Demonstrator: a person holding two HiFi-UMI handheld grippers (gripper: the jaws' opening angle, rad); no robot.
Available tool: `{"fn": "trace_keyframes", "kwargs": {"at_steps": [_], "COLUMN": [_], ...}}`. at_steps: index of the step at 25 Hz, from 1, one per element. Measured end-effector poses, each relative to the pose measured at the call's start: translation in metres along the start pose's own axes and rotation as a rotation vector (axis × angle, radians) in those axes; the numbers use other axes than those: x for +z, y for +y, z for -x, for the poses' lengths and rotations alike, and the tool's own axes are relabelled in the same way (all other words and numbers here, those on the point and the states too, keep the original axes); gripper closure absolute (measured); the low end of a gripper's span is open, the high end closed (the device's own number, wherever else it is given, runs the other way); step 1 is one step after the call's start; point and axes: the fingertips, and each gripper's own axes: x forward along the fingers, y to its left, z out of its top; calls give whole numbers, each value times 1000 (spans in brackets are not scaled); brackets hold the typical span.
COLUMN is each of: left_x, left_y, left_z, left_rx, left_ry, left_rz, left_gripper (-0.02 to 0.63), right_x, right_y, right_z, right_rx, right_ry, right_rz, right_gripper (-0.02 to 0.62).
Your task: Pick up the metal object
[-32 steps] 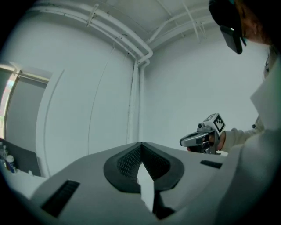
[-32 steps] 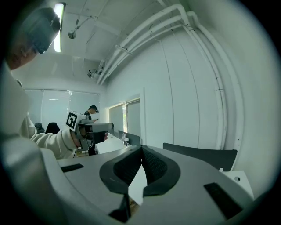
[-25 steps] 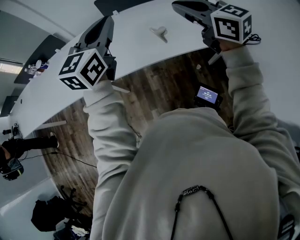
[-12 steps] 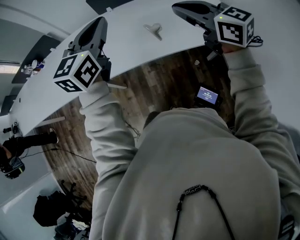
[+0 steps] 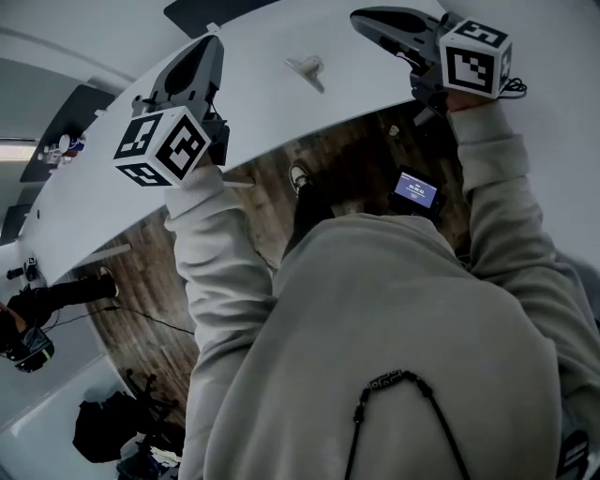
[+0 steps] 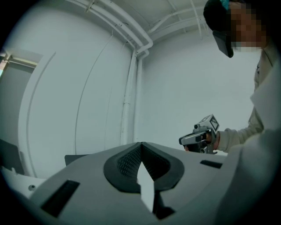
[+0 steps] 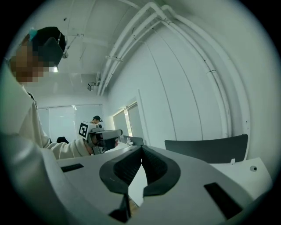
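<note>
A long white surface runs from 8 o'clock to 1 o'clock across the head view, with dark wood-plank floor under its near edge. The person's pale grey sweatshirt fills the lower half from 4 to 7 o'clock, both sleeves reaching up to the surface edge.

The grey left tool is held at 11 o'clock above the surface. Its own view shows the ribbed dark pads clenched tip to tip, with nothing between them. The grey right tool is at 1 o'clock, likewise clenched and empty in its own view. Each carries a cube with black-and-white square markers, the left cube at 10 o'clock and the right cube at 1 o'clock. They bear patterns only, no letters.

A black bag lies on the floor at 7 o'clock. A small dark device with a lit blue screen shows at 2 o'clock below the surface edge, its print too small to read.

The small T-shaped metal object lies on the surface at 12 o'clock, between the two tools and touched by neither. The left tool is at its 9 o'clock, the right tool at its 2 o'clock.
</note>
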Motion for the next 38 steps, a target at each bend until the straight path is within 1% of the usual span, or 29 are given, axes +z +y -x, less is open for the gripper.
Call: {"fn": "trace_keyframes", "kwargs": {"at_steps": [2,5,7,10,12,15,17,19,22,24,26,29,32,34,36,38], "left_x": [-6,-17,-5,21,22,4,-10,-18,-23,-32,-44,-44,-30,-25,-27,-29], "left_y": [18,69,111,163,199,264,296,322,357,388,424,468,498,501,502,503], "left_z": [-15,-53,-75,-105,-130,-184,-218,-249,-285,-304,-325,-353,-373,-377,-376,-375], "left_rx": [-18,-31,-33,-50,-57,-55,-63,-80,-116,-148,-172,-169,-169,-179,-158,-122], "left_ry": [-6,5,2,15,23,37,47,53,70,91,115,129,112,99,87,54], "left_rz": [7,20,30,15,15,40,67,70,34,12,6,12,24,18,10,27], "left_gripper": [603,603,603,603,603,603,603,603,603,603,603,603,603,603,603,603], "right_x": [5,30,51,78,79,61,49,44,50,53,54,67,92,102,102,96], "right_y": [-11,-47,-71,-99,-128,-187,-219,-249,-289,-318,-353,-393,-419,-425,-429,-432], "right_z": [-15,-57,-94,-132,-155,-202,-225,-249,-289,-323,-355,-388,-412,-418,-421,-422], "right_rx": [11,9,5,-13,-27,-35,-41,-49,-76,-117,-161,-194,-213,-217,-197,-155], "right_ry": [-14,-47,-32,-22,-23,21,54,71,58,39,30,48,46,37,19,5], "right_rz": [-4,12,32,29,5,-16,-37,-55,-60,-49,-66,-81,-51,-25,-23,-18], "right_gripper": [575,575,575,575,575,575,575,575,575,575,575,575,575,575,575,575]}}
